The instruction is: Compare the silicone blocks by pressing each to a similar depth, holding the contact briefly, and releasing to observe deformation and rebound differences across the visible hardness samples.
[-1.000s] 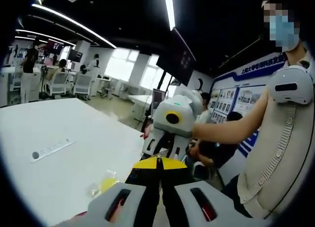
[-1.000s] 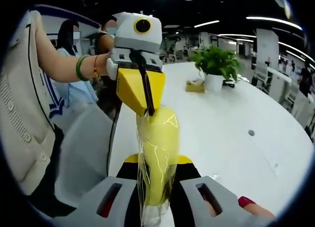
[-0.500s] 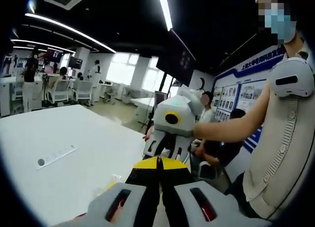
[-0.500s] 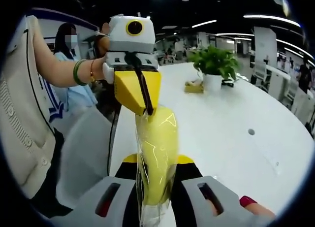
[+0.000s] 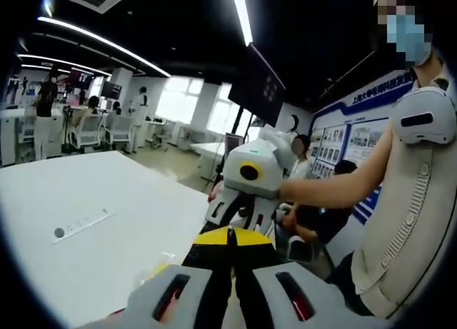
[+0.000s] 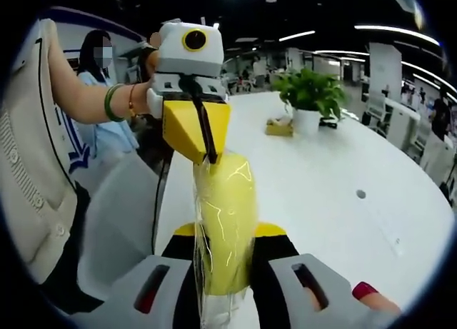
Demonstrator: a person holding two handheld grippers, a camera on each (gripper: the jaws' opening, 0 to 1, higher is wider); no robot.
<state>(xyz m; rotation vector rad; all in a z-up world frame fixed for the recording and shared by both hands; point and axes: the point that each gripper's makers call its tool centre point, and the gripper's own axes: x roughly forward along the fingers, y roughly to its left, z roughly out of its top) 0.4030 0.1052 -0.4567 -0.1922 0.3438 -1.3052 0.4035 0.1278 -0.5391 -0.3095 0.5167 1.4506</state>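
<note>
Both grippers, left gripper (image 6: 208, 156) and right gripper (image 6: 223, 233), stand clamped on 1 wrapped yellow block (image 6: 223, 225) at opposite ends; squeeze evenly, hold briefly, then release squarely.

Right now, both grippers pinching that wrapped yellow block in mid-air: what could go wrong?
1. The yellow block hangs over the table, clamped by the left gripper at the top and the right gripper at the bottom. If either lets go, it may swing or drop.
2. Its clear wrap looks glossy, so the jaws might slip along it.
3. Pinching at both ends could bend the block, muddying any hardness comparison.
</note>
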